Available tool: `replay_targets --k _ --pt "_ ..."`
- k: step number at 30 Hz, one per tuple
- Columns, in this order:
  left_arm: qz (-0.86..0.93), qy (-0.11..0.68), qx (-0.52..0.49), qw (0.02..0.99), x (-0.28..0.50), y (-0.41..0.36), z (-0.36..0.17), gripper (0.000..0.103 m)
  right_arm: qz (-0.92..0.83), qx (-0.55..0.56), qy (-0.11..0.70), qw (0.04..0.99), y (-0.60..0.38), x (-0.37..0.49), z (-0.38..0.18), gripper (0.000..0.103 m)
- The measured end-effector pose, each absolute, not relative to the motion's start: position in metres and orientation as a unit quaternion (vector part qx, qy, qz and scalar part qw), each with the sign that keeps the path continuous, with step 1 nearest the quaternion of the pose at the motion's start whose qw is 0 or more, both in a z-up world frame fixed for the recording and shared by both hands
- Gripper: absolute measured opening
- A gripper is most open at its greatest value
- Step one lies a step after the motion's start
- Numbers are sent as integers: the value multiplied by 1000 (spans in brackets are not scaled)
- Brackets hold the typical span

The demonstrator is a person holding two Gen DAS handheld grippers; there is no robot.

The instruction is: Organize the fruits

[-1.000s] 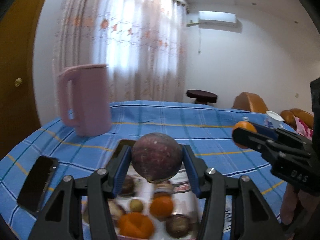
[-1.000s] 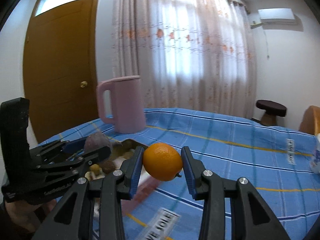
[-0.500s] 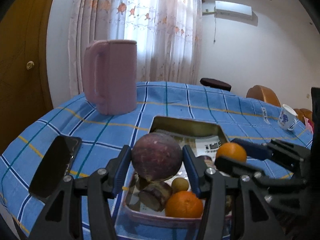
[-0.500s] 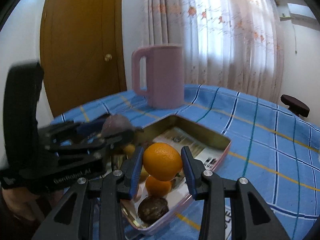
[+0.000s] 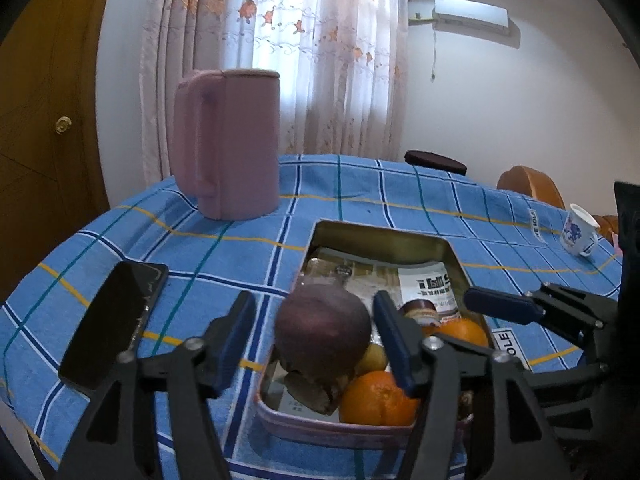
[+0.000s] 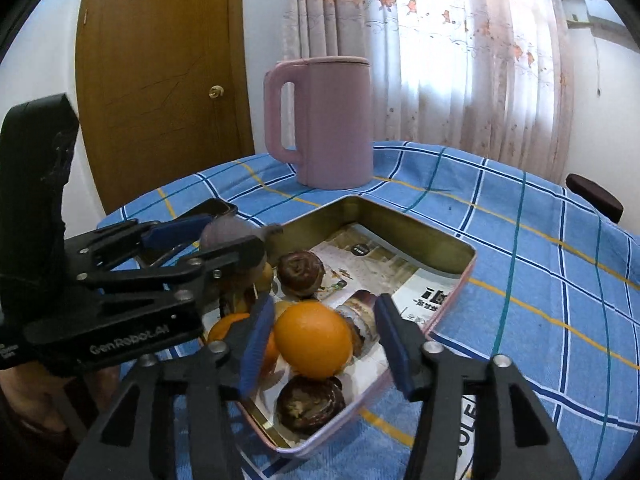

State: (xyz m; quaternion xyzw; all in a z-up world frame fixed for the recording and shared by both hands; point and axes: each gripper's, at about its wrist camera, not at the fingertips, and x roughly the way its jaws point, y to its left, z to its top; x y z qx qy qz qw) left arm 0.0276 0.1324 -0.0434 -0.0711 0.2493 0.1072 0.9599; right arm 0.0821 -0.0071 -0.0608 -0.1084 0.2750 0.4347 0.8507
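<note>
Only the left wrist view shows the white cup (image 5: pixel 579 230) beyond the tin (image 5: pixel 448 248).

Both wrist cameras sit close above the near end of the tin tray (image 5: pixel 384 236), each looking forward and downward along its own gripper's fingers. The left wrist view faces the tray from its near short side; the right wrist view (image 6: pixel 460 264) sees it cornerwise from the right. Both share the tray, the pink jug (image 5: pixel 228 144) beyond it, and the curtain (image 6: pixel 460 52) behind.
</note>
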Motion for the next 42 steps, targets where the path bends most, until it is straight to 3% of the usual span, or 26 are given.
replay_targets --k 3,9,15,23,42 --pt "107 241 -72 962 24 133 -39 76 434 -107 271 852 -10 80 -59 62" --pt "107 235 -63 964 22 128 -34 78 433 -117 263 854 -9 74 -58 63" --pt "121 216 -67 967 11 132 -26 94 417 -103 254 867 -25 73 -50 63" --pt "119 201 -69 970 4 128 -17 98 369 -86 237 895 -54 73 -32 70" --pt "97 194 -52 975 1 100 -7 101 338 -68 215 914 -89 61 -15 72"
